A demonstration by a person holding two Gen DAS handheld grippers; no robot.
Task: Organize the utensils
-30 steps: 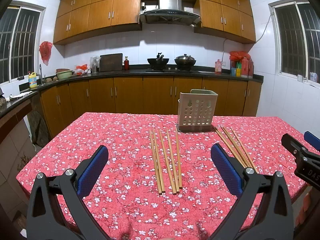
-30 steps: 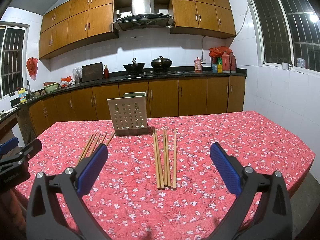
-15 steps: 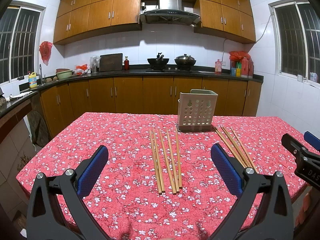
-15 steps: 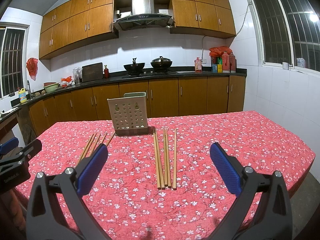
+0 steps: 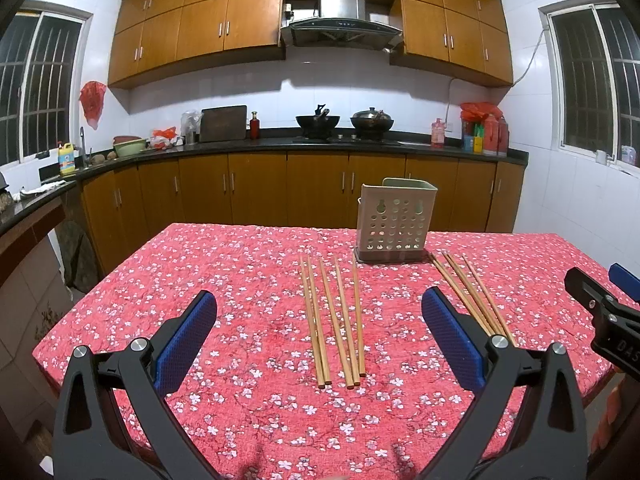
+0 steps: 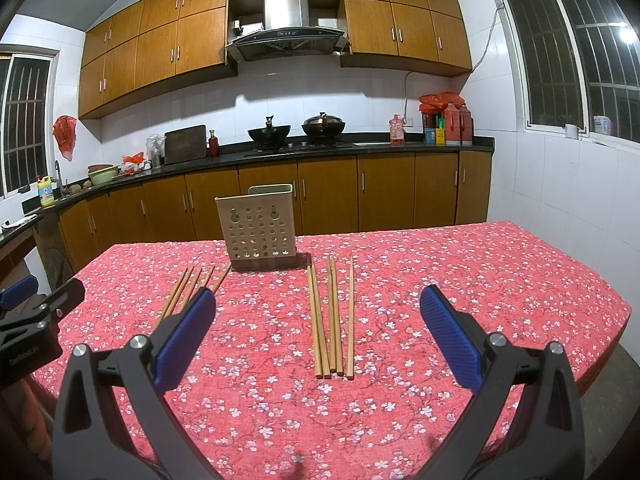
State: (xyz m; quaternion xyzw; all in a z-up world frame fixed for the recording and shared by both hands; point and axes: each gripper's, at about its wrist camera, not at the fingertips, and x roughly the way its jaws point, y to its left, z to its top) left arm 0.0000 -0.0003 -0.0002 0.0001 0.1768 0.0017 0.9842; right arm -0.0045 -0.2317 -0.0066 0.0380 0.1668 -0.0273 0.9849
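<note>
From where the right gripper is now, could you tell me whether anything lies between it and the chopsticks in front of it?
Nothing visible does. The right gripper is open above the bare floral tablecloth, and the chopsticks lie flat directly ahead between its fingers. The perforated holder stands beyond their far tips, with no object between.

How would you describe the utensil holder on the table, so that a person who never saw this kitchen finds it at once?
Look at the table with the red flowered cloth. Toward its far edge stands the utensil holder, a pale, upright box. Unlike the wooden chopsticks lying flat in front of it, its front wall is full of round holes.
</note>
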